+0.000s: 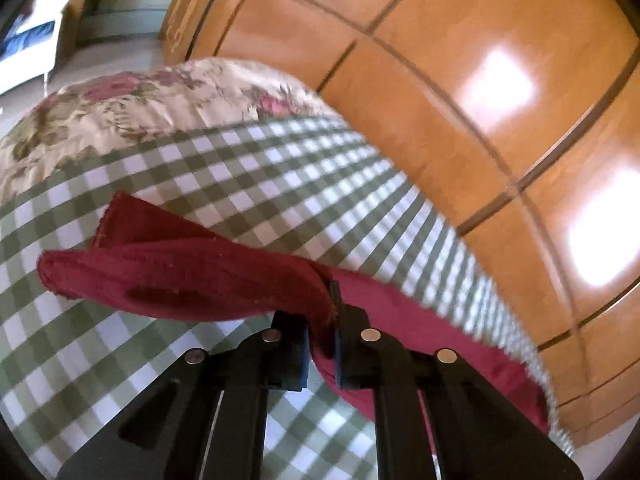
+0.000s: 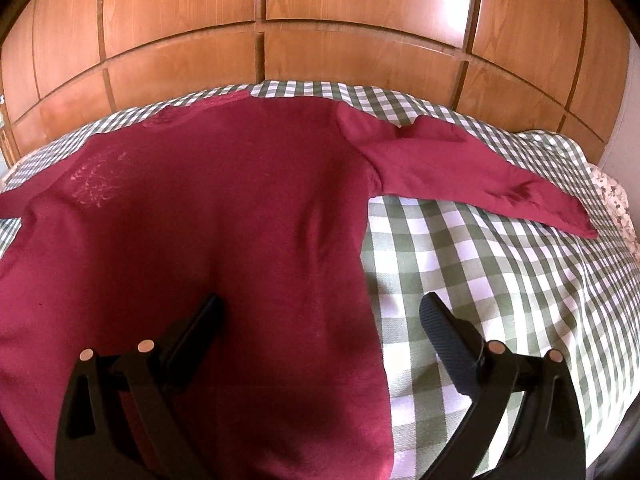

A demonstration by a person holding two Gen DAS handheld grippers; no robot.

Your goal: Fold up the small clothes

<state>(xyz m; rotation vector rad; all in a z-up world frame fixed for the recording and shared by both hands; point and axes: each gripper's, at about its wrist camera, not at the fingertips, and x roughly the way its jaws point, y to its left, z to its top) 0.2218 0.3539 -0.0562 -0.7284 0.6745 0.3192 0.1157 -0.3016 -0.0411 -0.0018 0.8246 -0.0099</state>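
Observation:
A dark red long-sleeved top [image 2: 208, 216] lies flat on a green-and-white checked bedspread [image 2: 480, 264], one sleeve [image 2: 460, 168] stretched out to the right. My right gripper [image 2: 320, 308] hangs open just above the lower body of the top, its left finger over the cloth and its right finger over the bedspread. In the left wrist view, my left gripper [image 1: 324, 316] is shut on the other red sleeve [image 1: 192, 276], which is lifted off the checked cover [image 1: 248, 184] and hangs folded over to the left.
A wooden panelled wardrobe [image 2: 320, 20] stands close behind the bed. A floral quilt [image 1: 120, 108] lies beyond the checked cover, and the same floral fabric [image 2: 612, 196] shows at the bed's right edge. Floor and a doorway [image 1: 120, 8] show at the far left.

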